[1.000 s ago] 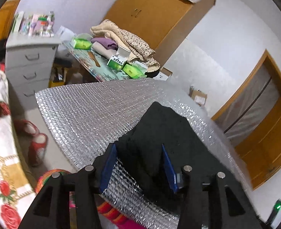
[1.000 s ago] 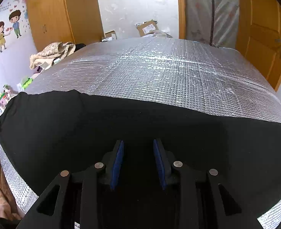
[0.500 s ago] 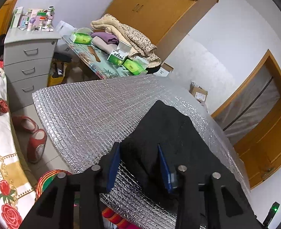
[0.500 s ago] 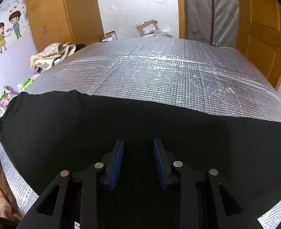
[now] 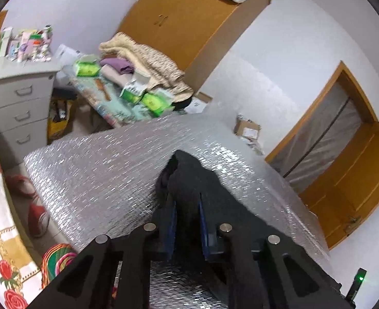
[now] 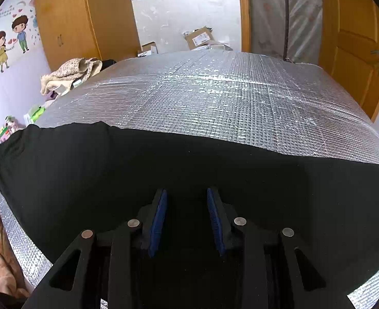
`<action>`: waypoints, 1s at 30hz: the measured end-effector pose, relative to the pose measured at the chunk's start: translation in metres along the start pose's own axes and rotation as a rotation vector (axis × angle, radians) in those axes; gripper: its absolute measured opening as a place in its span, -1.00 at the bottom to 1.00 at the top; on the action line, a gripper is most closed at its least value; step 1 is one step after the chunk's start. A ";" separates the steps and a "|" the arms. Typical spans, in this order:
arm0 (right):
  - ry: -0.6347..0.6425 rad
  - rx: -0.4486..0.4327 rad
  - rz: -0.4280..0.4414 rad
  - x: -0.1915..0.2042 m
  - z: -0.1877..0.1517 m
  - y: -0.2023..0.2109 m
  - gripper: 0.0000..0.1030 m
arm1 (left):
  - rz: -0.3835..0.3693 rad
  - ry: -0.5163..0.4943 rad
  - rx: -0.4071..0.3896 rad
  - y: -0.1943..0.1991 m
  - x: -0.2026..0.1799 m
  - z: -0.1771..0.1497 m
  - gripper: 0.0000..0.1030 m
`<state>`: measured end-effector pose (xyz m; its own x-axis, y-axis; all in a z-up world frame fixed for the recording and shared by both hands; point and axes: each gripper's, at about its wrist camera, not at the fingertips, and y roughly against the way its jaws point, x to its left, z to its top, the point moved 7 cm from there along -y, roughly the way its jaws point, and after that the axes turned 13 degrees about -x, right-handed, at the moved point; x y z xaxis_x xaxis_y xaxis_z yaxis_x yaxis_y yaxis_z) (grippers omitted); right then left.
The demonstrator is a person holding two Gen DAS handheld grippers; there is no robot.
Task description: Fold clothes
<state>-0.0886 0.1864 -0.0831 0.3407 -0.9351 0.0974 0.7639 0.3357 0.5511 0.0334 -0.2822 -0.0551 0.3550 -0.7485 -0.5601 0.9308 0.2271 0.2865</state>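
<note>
Garment (image 5: 202, 188) pinched in left hand-held gripper (image 5: 186, 206); right hand-held gripper (image 6: 186, 200) parted

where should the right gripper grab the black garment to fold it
Grip the black garment at its near hem, coming in low from the table's near side. The cloth lies flat across the silver mat, so only an edge offers a pinchable lip. The left gripper already pinches the bunched left end.

The left gripper (image 5: 186, 206) has narrowed its blue pads from a wide gap to a pinch on the end of the black garment (image 5: 189, 177), which is now bunched into a lifted peak above the silver foil mat (image 5: 99, 170) instead of lying flatter.
</note>
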 end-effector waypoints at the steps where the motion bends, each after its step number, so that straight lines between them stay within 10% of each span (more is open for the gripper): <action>1: 0.000 0.000 0.000 0.000 0.000 0.000 -0.33 | -0.013 -0.004 -0.006 0.000 -0.005 0.003 -0.69; 16: -0.010 -0.001 0.005 0.000 -0.001 0.001 -0.33 | -0.379 -0.227 0.000 0.001 -0.171 -0.004 -0.70; 24: -0.036 -0.004 0.021 -0.001 -0.002 0.002 -0.33 | -0.585 -0.369 0.199 -0.007 -0.253 -0.099 -0.70; 30: -0.058 -0.007 0.036 -0.005 -0.002 0.003 -0.33 | -0.607 -0.488 0.386 -0.019 -0.268 -0.187 -0.70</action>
<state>-0.0868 0.1920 -0.0836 0.3359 -0.9272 0.1657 0.7554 0.3703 0.5405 -0.0629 0.0309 -0.0557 -0.3527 -0.8751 -0.3313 0.8208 -0.4594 0.3396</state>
